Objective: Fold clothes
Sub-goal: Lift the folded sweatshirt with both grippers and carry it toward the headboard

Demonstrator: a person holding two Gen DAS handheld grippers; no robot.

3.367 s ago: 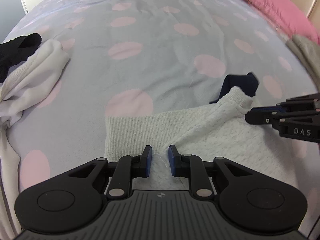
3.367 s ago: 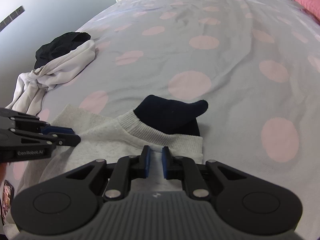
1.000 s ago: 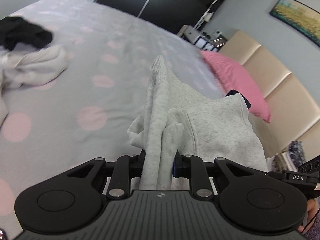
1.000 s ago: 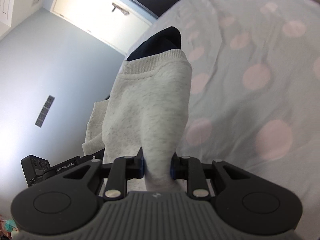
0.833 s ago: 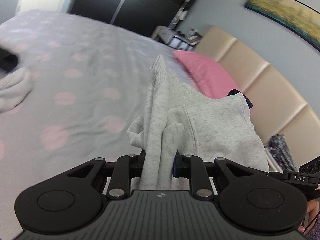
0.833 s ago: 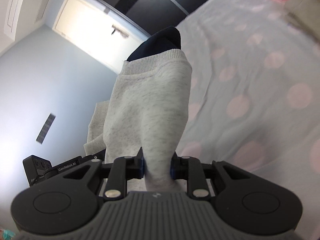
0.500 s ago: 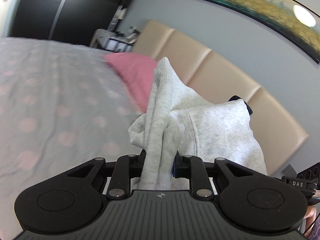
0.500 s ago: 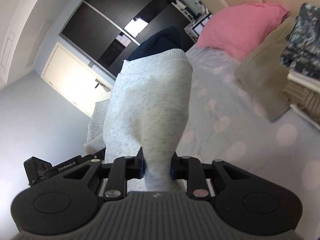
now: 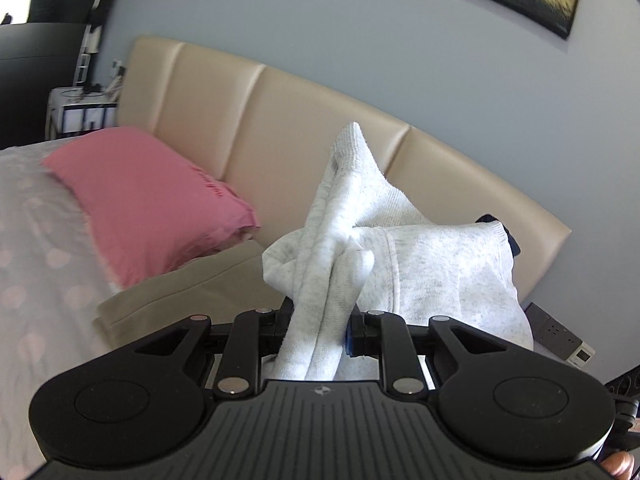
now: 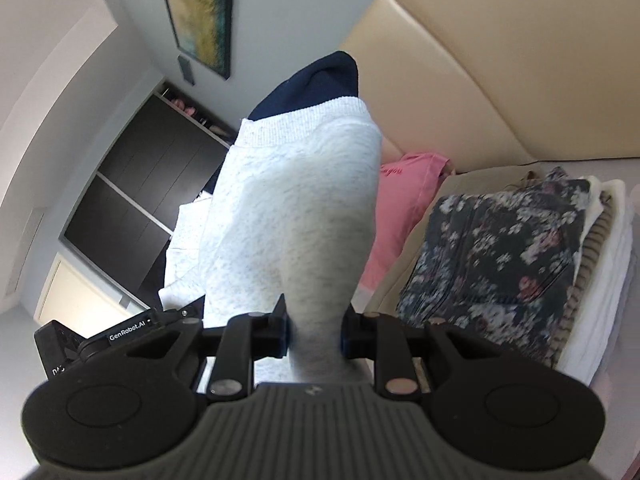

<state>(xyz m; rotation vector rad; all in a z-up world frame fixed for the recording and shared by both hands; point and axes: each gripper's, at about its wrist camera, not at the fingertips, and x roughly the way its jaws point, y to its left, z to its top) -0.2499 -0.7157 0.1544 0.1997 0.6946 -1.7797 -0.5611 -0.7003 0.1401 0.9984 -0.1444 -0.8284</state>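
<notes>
Grey marled fleece fills both my views: my left gripper point(image 9: 316, 336) and right gripper point(image 10: 312, 336) each pinch the folded sweatshirt point(image 10: 296, 216), held aloft. I judge this the carry step, the folding done. Next I must lower it flat onto the stack of folded clothes point(image 10: 520, 248) at 2 o'clock, then release.

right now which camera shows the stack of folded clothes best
The right wrist view. The stack of folded clothes sits at its right side by the pink pillow, dark floral piece on top, striped and white layers at the edge. The left wrist view shows none of it, only the grey sweatshirt, pillow and headboard.
</notes>
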